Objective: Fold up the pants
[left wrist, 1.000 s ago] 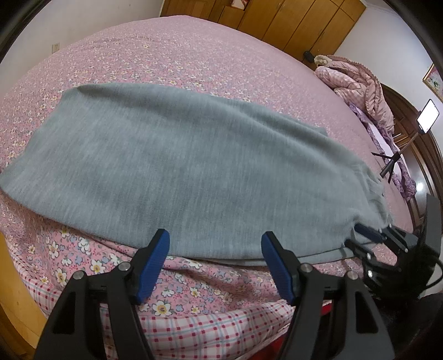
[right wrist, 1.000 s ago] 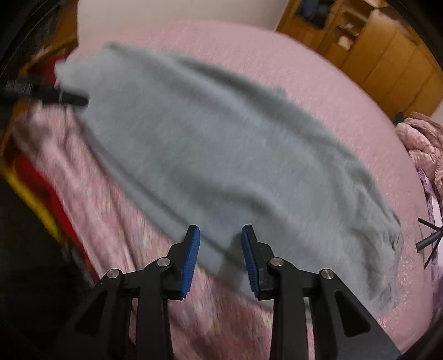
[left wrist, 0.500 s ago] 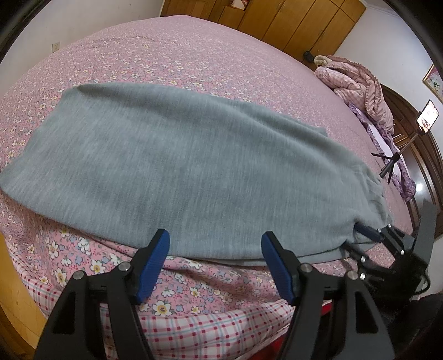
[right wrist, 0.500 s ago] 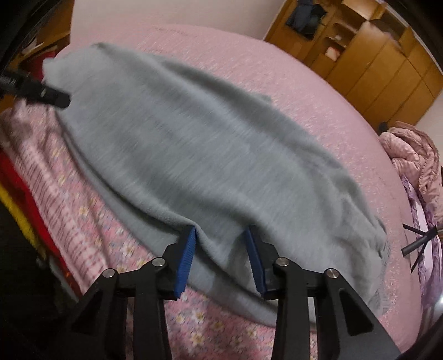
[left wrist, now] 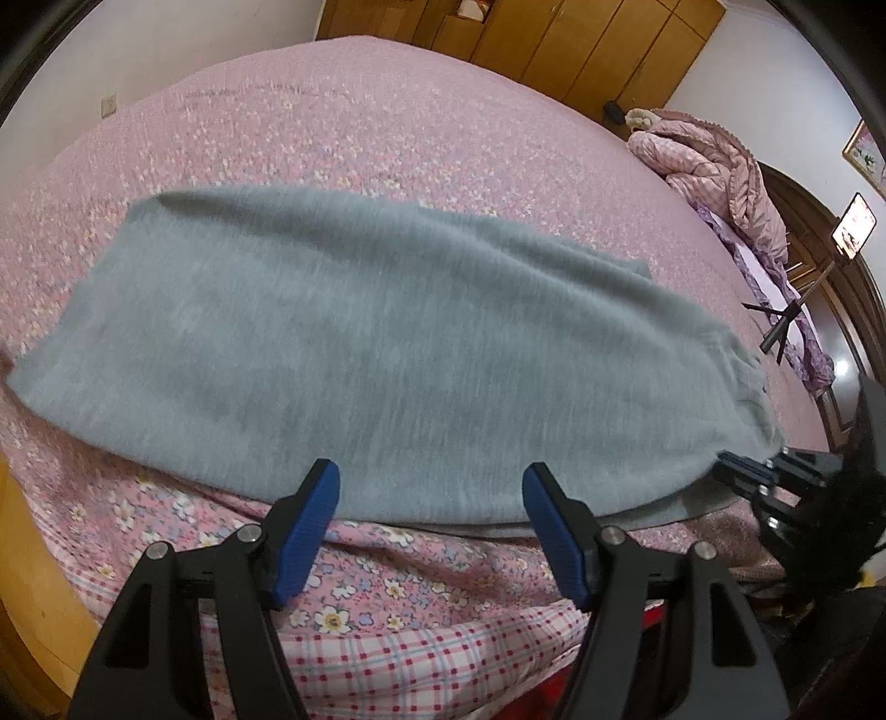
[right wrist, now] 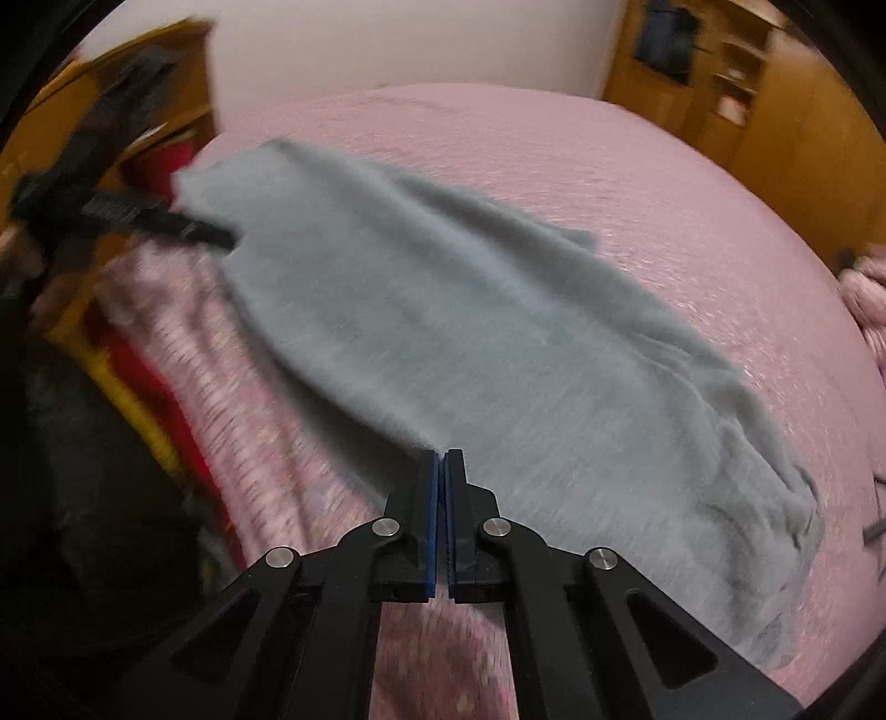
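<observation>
Grey pants [left wrist: 387, 343] lie flat and folded lengthwise on a pink floral bed, waistband to the right. My left gripper [left wrist: 432, 493] is open at the near edge of the pants, its fingers just before the hem line. My right gripper [right wrist: 441, 459] is shut, tips at the near edge of the pants [right wrist: 498, 360]; whether cloth is pinched is unclear. The right gripper also shows in the left wrist view [left wrist: 747, 476] at the waistband corner. The left gripper shows blurred in the right wrist view [right wrist: 210, 235] at the leg end.
The pink bedspread [left wrist: 387, 138] stretches far behind the pants. A heaped pink quilt [left wrist: 714, 160] lies at the far right. A phone on a tripod [left wrist: 853, 232] stands right of the bed. Wooden wardrobes [left wrist: 554, 39] line the back wall. The wooden bed frame [left wrist: 33, 581] edges the near left.
My right gripper has closed from open to shut at the pants' near edge and moved. My left gripper stays open and has shifted slightly closer to the pants.
</observation>
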A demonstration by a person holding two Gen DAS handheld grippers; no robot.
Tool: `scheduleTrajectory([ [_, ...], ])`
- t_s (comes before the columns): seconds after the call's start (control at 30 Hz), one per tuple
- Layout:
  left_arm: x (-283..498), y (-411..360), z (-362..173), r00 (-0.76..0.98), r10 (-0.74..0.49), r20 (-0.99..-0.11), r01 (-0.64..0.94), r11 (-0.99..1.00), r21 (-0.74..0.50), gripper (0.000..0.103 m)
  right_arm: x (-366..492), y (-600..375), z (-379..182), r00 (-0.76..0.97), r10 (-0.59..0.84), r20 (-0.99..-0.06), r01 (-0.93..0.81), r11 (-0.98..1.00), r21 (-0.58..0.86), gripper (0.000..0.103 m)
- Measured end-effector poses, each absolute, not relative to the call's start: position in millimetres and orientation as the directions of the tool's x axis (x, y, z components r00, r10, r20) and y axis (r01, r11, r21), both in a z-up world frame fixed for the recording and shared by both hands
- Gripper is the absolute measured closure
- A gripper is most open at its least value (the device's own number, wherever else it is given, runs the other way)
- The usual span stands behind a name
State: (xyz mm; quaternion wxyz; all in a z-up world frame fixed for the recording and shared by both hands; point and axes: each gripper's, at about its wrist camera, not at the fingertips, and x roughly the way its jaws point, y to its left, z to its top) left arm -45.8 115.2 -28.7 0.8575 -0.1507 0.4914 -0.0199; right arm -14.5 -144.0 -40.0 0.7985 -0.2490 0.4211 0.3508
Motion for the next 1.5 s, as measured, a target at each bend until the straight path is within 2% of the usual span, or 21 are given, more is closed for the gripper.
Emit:
scheduleTrajectory([
  [0.17, -39, 117, -24, 0.522, -0.189, -0.832, -0.12, 0.949, -0.291, 0.031, -28, -139, -56, 0.308, 0.323, -0.895, -0.839, 0.536, -0.095, 0.1],
  [0.4, -18, 97, -13, 0.523, -0.204, -0.827, -0.054, 0.961, -0.271, 0.031, -13, -144, -70, 0.294, 0.273, -0.916, -0.747, 0.664, -0.042, 0.099],
  [0.5, -5, 78, -4, 0.531, -0.216, -0.82, 0.005, 0.968, -0.252, 0.031, -12, -169, -46, 0.345, 0.315, -0.884, -0.676, 0.737, -0.001, 0.087],
  [0.57, 6, 66, -1, 0.53, -0.236, -0.814, 0.045, 0.967, -0.251, 0.031, -9, -205, -29, 0.426, 0.295, -0.855, -0.564, 0.826, 0.004, 0.071],
  [0.63, 19, 52, -1, 0.521, -0.255, -0.814, 0.08, 0.965, -0.251, 0.031, 1, -254, -19, 0.501, 0.237, -0.833, -0.387, 0.921, 0.029, 0.063],
  [0.73, 35, 29, -1, 0.511, -0.261, -0.819, 0.124, 0.965, -0.23, 0.031, 13, -320, -17, 0.556, 0.146, -0.818, -0.11, 0.989, 0.102, 0.062],
  [0.8, 43, 16, -2, 0.507, -0.259, -0.822, 0.145, 0.966, -0.215, 0.031, 30, -337, -10, 0.569, 0.149, -0.808, -0.018, 0.985, 0.17, 0.063],
  [0.87, 52, 5, -3, 0.501, -0.257, -0.826, 0.161, 0.966, -0.203, 0.031, 40, -340, -5, 0.588, 0.205, -0.783, -0.03, 0.972, 0.232, 0.063],
  [0.97, 60, -8, -11, 0.485, -0.243, -0.84, 0.177, 0.968, -0.178, 0.033, 56, -323, 3, 0.617, 0.204, -0.76, -0.106, 0.979, 0.177, 0.063],
  [1.07, 62, -14, -20, 0.466, -0.216, -0.858, 0.166, 0.974, -0.155, 0.037, 76, -291, -9, 0.599, 0.176, -0.781, -0.142, 0.983, 0.113, 0.063],
  [1.1, 61, -13, -22, 0.463, -0.206, -0.862, 0.159, 0.976, -0.148, 0.04, 85, -285, -18, 0.579, 0.149, -0.802, -0.137, 0.987, 0.084, 0.063],
  [1.17, 57, -8, -23, 0.475, -0.183, -0.86, 0.14, 0.981, -0.132, 0.045, 97, -280, -44, 0.556, 0.036, -0.83, -0.111, 0.993, -0.031, 0.069],
  [1.23, 51, 8, -25, 0.489, -0.107, -0.866, 0.092, 0.993, -0.071, 0.051, 103, -270, -44, 0.585, -0.078, -0.807, -0.083, 0.984, -0.155, 0.069],
  [1.27, 49, 18, -27, 0.483, -0.052, -0.874, 0.06, 0.998, -0.027, 0.061, 104, -269, -43, 0.584, -0.128, -0.802, -0.057, 0.979, -0.198, 0.069],
  [1.3, 46, 35, -32, 0.472, 0.004, -0.881, 0.015, 1.0, 0.012, 0.067, 105, -269, -43, 0.582, -0.152, -0.799, -0.043, 0.975, -0.217, 0.069],
  [1.33, 42, 55, -35, 0.472, 0.007, -0.881, -0.029, 1.0, -0.007, 0.065, 105, -270, -43, 0.576, -0.15, -0.803, -0.04, 0.977, -0.211, 0.069],
  [1.37, 38, 70, -36, 0.471, 0.012, -0.882, -0.068, 0.997, -0.023, 0.07, 105, -272, -43, 0.575, -0.144, -0.806, -0.036, 0.979, -0.2, 0.069],
  [1.4, 32, 95, -37, 0.466, 0.054, -0.883, -0.142, 0.99, -0.014, 0.087, 105, -273, -43, 0.574, -0.139, -0.807, -0.034, 0.981, -0.192, 0.069],
  [1.43, 27, 116, -36, 0.469, 0.069, -0.881, -0.197, 0.98, -0.028, 0.1, 105, -274, -43, 0.571, -0.134, -0.81, -0.032, 0.982, -0.185, 0.069],
  [1.5, 19, 150, -35, 0.456, 0.077, -0.886, -0.29, 0.955, -0.066, 0.1, 106, -275, -41, 0.567, -0.133, -0.813, -0.028, 0.983, -0.18, 0.069],
])
